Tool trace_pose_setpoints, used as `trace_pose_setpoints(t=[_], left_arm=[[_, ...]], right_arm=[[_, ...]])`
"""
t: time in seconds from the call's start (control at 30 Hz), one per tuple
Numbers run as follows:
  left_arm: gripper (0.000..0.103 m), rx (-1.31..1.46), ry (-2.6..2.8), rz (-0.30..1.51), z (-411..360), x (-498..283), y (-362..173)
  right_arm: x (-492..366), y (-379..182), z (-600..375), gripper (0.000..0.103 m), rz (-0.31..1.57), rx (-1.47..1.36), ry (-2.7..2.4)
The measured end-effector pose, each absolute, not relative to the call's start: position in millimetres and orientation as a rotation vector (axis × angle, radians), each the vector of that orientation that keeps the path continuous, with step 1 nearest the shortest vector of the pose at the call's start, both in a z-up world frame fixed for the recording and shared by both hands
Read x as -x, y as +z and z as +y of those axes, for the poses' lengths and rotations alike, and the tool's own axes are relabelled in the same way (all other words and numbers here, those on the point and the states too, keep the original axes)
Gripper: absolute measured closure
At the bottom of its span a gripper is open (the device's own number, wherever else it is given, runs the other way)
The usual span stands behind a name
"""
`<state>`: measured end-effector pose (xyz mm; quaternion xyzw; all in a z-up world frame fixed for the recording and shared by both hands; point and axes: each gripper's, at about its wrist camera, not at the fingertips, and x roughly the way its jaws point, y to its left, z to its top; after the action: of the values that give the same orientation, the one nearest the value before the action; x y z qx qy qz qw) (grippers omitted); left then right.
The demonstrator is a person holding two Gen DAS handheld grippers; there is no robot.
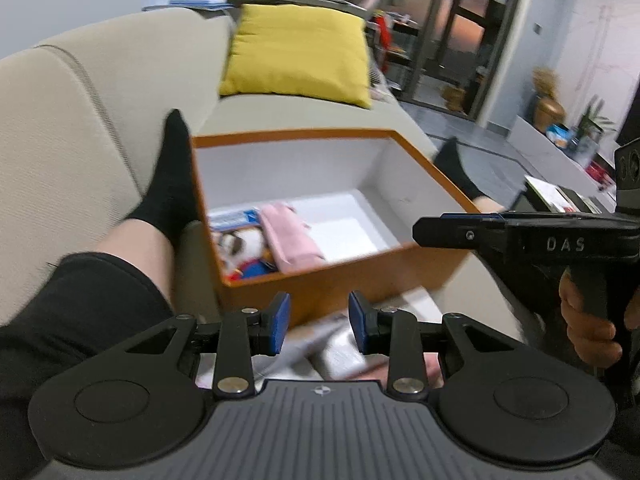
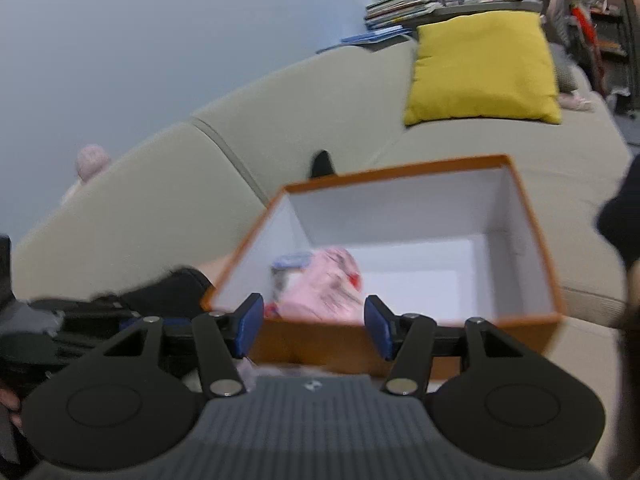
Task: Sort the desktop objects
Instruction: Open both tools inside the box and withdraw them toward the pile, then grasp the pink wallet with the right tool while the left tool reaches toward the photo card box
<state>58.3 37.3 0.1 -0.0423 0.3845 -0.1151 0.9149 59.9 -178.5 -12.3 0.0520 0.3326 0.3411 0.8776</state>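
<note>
orange box (image 2: 400,332) just ahead of right claw (image 2: 314,326) | claw empty, agape

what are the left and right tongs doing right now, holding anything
left tongs: open, nothing held.
right tongs: open, nothing held, in front of the orange box.

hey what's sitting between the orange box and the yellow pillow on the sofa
Nothing: between the orange box and the yellow pillow there is only bare sofa seat. The right wrist view shows it best.
</note>
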Motion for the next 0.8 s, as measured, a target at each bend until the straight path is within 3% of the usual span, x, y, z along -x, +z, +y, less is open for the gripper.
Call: trace_pose_setpoints(t=[0.33,0.43,0.8], left_arm=[[0.065,-0.024,-0.239,0.939,7.2,-42.9,-35.4],[0.048,-0.11,-0.226,0.984,1.1,-33.7,-45.9],[0.048,-0.662,-0.334,1.071,-28.0,-1.4,-85.0]], right_arm=[[-45.0,-72.1,-246.3,0.045,0.971,-0.09,0.432],[-36.7,-79.4,-247.8,0.045,1.007,-0.027,0.445],[-1.2,-97.5,-219.9,0.044,1.041,0.437,0.623]])
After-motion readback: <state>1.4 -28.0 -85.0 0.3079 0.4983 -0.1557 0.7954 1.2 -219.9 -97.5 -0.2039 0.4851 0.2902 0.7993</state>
